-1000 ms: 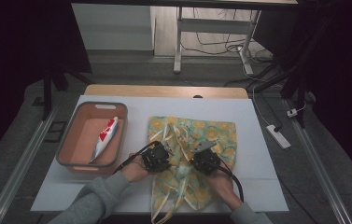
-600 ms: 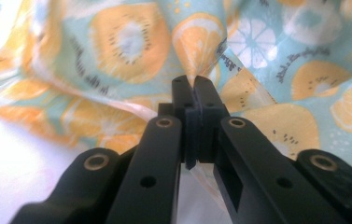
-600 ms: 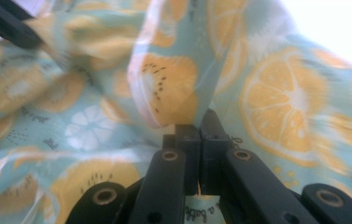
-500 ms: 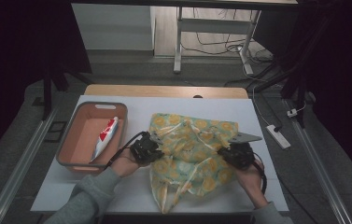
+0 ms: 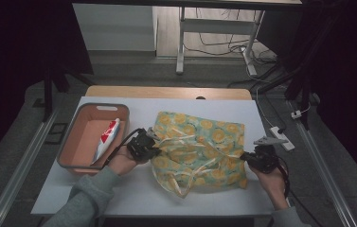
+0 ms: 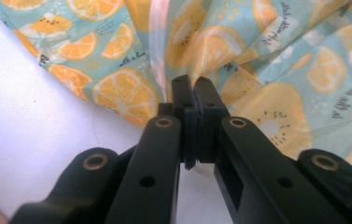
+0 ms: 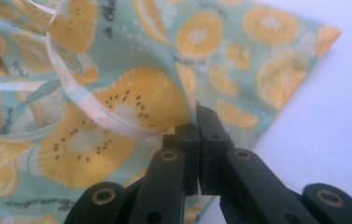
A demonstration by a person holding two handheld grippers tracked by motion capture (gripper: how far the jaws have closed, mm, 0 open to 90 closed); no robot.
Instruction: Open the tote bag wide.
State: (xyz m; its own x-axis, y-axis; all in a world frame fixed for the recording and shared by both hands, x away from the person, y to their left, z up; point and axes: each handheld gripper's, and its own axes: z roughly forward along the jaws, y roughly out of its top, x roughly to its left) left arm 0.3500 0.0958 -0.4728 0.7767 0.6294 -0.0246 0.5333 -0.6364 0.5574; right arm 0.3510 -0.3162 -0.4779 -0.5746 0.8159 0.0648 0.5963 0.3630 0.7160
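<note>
A teal cloth with orange and kiwi-slice prints and pale trim [image 5: 200, 146] lies rumpled across the middle of the white table [image 5: 133, 189]. My left gripper [image 5: 148, 144] is at its left edge, shut on a pinch of the cloth [image 6: 239, 56] next to a pale trim strip. My right gripper [image 5: 245, 157] is at the cloth's right edge, shut on a raised fold of the cloth [image 7: 141, 98]. The fabric stretches between the two grippers. Loose pale straps trail toward the table's near edge.
An orange-brown tray [image 5: 82, 142] stands at the left of the table and holds a red-and-white packet [image 5: 107, 137]. A white power strip [image 5: 280, 137] lies off the table's right edge. A wooden strip [image 5: 166, 92] runs along the far side.
Both grippers have moved apart from the cloth's middle, the right one much farther to the right. The cloth has been drawn out wider between them.
</note>
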